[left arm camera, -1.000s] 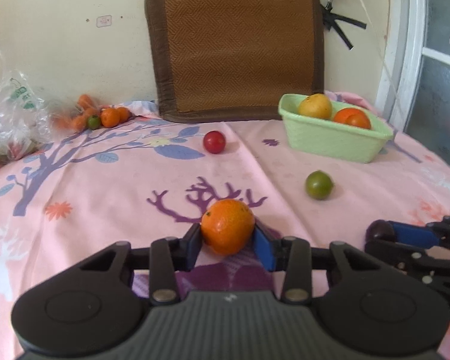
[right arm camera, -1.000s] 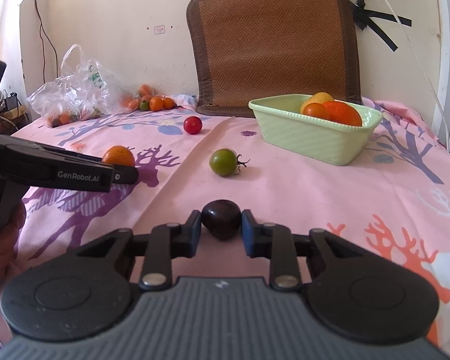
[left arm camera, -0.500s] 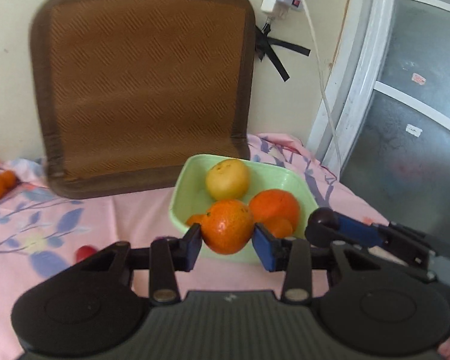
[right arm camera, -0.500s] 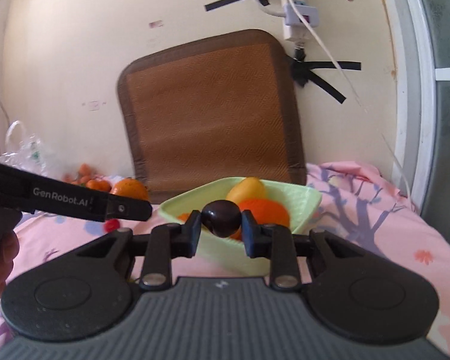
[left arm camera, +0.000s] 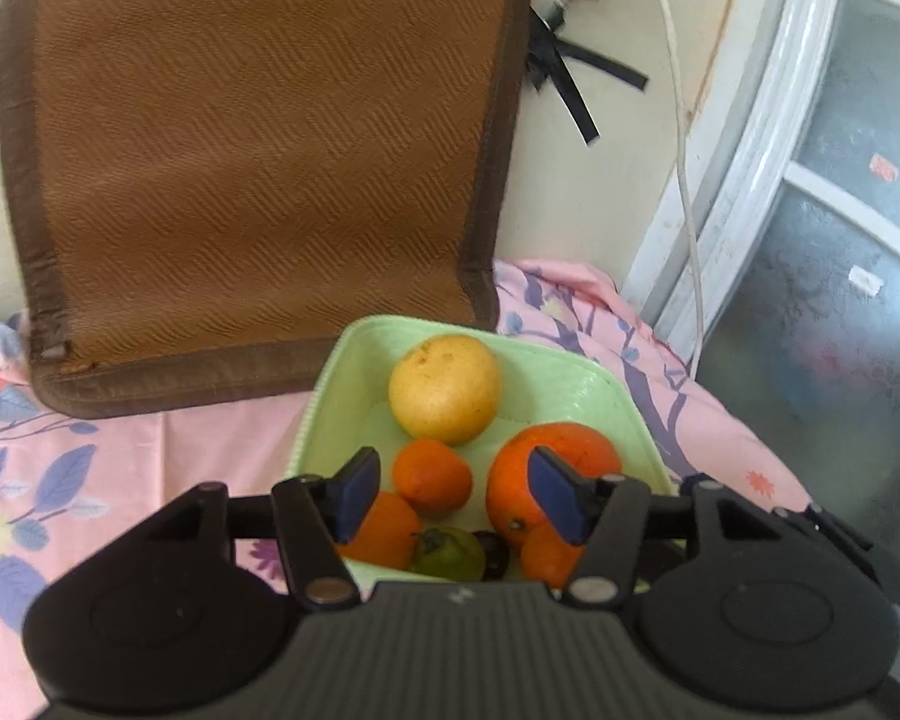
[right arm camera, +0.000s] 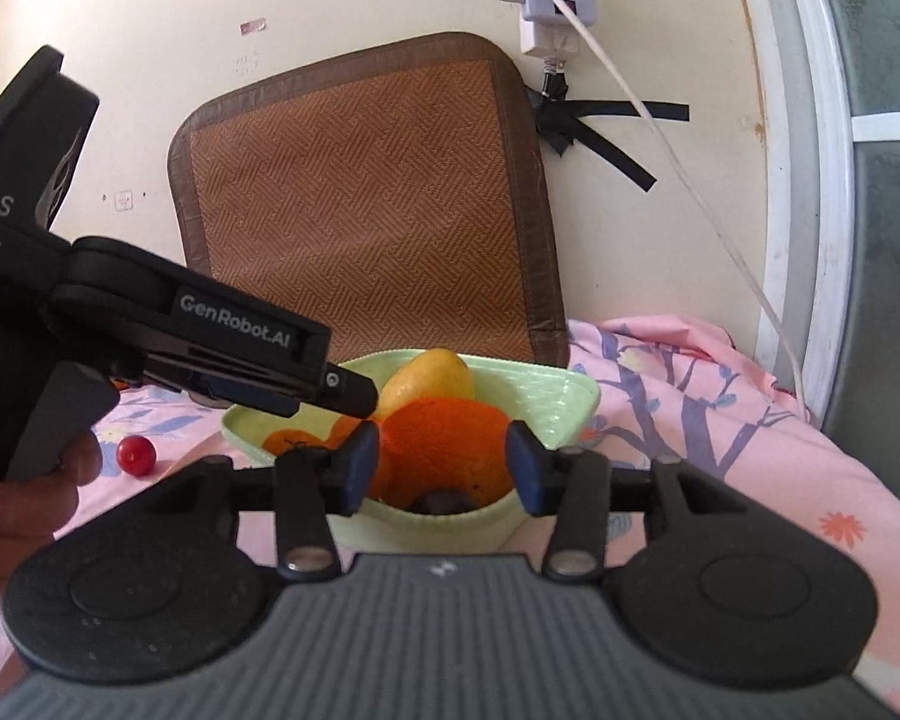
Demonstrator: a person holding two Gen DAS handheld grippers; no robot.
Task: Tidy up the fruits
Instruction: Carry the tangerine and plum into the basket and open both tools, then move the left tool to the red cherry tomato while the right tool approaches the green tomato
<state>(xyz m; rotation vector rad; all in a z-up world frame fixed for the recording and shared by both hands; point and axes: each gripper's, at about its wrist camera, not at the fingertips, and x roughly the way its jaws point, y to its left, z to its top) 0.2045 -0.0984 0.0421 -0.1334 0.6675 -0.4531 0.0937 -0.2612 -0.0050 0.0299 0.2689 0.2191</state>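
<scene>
A light green basket (left arm camera: 612, 387) on the pink cloth holds a yellow fruit (left arm camera: 444, 389), several oranges including a large one (left arm camera: 546, 468), a green tomato (left arm camera: 449, 552) and a dark fruit (left arm camera: 495, 552). My left gripper (left arm camera: 453, 495) is open and empty just above the basket's near end. My right gripper (right arm camera: 444, 468) is open and empty over the basket's (right arm camera: 564, 399) near rim, with the dark fruit (right arm camera: 441, 501) lying below it. The left gripper's body (right arm camera: 234, 348) crosses the right wrist view.
A brown woven cushion (left arm camera: 258, 168) leans on the wall behind the basket. A red cherry tomato (right arm camera: 136, 455) lies on the cloth to the left. A white cable (left arm camera: 684, 168) hangs by the window frame at the right.
Both grippers have opened over the basket. The orange left the left gripper and the dark fruit left the right gripper; both now lie in the basket.
</scene>
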